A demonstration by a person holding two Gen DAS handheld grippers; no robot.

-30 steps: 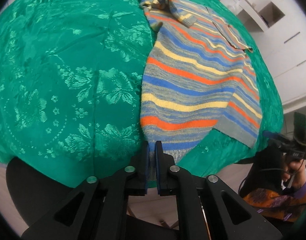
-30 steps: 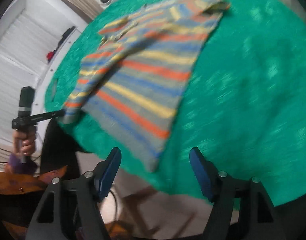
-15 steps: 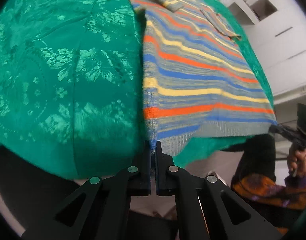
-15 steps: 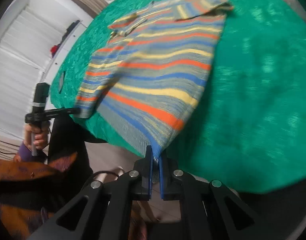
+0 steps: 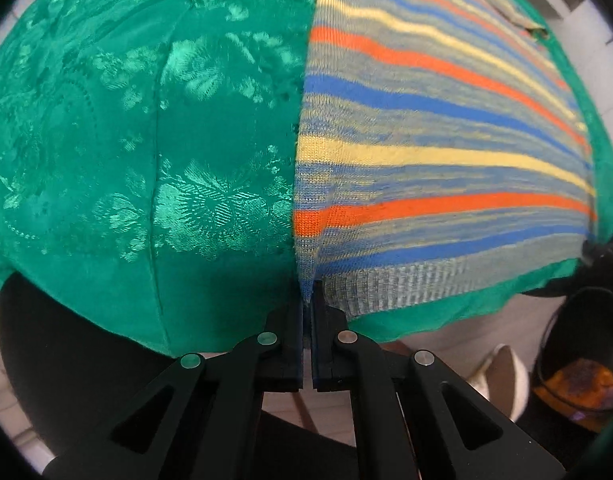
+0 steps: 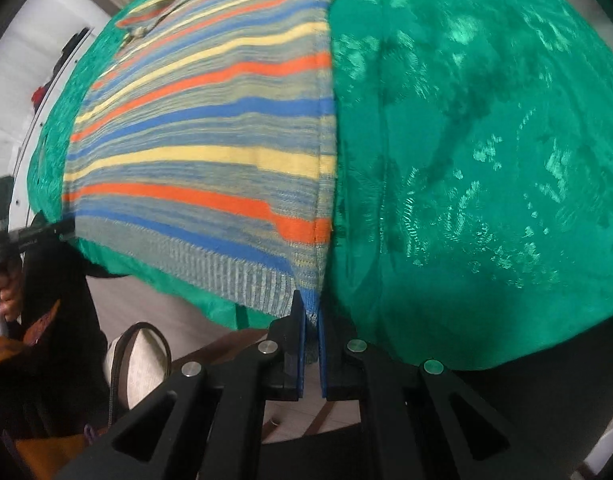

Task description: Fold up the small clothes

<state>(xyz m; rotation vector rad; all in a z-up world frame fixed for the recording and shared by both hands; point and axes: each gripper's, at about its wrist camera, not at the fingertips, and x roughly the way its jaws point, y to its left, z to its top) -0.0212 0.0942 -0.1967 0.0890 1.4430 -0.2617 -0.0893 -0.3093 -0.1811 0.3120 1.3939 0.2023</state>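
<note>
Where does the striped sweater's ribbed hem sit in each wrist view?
Left wrist: ribbed hem runs lower centre to right, its left corner pinched in the left gripper.
Right wrist: the hem runs lower left to centre, its right corner in the right gripper.
Shared landmark: green tablecloth.

sweater point(image 5: 426, 128): knit cloth, matt, ribbed at the hem
tablecloth point(image 5: 146, 140): woven green cloth, glossy flower pattern on a duller ground
left gripper point(image 5: 308, 300): matt black, probably plastic; shiny metal pins
right gripper point(image 6: 311, 312): matt black; blue pads point(image 6: 301, 344)
</note>
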